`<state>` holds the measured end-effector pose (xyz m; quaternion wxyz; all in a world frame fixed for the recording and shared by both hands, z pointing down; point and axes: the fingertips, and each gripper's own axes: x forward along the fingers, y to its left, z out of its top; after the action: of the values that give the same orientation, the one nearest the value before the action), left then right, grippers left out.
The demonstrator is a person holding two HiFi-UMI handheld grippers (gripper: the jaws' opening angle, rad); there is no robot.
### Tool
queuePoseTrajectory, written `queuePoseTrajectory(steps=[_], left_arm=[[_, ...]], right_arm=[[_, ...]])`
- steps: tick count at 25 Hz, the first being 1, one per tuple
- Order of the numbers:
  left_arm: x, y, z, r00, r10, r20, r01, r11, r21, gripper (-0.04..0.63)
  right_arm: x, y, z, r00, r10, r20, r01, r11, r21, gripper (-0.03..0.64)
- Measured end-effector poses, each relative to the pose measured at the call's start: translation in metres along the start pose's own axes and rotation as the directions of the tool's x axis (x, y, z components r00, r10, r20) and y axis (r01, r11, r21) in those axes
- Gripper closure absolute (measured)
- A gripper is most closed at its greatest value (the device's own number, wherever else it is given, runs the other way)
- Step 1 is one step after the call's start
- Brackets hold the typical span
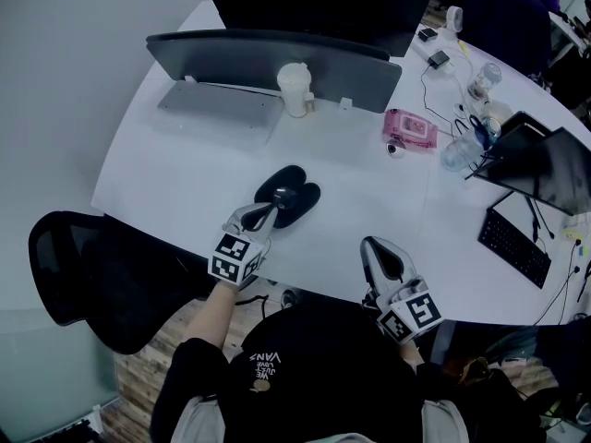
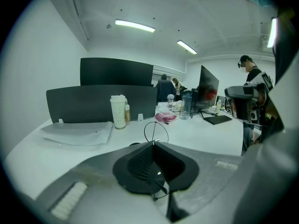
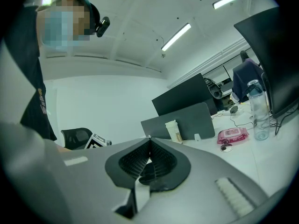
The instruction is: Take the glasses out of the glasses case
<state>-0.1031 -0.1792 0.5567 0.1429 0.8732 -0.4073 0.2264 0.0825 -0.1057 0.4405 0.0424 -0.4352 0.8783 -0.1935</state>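
Black oval glasses case (image 1: 297, 209), where is it?
Lying open on the white worktop (image 1: 185, 173), near its near edge.
And the thin wire-rimmed glasses (image 2: 155, 131)?
Pinched in the closed left hand-held gripper (image 1: 271, 209), right at the case.
Right hand-held gripper (image 1: 372, 245)?
Jaws together on nothing, to the right, apart from the case.

Glasses case (image 1: 288, 195) — black, open, oval halves lying flat, lid toward 11 o'clock. Glasses (image 2: 155, 131) — thin wire frame, round rim upright, pinched in left gripper (image 2: 154, 143).
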Motion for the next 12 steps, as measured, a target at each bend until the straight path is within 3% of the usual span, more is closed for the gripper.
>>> queuePoseTrajectory(steps=[12], left_arm=[[-0.067, -0.003, 0.017, 0.991, 0.038, 0.129, -0.038, 0.999, -0.006, 0.588]], right_arm=[[0.002, 0.036, -0.002, 1.0, 0.029, 0.008, -0.029, 0.999, -0.038, 0.617]])
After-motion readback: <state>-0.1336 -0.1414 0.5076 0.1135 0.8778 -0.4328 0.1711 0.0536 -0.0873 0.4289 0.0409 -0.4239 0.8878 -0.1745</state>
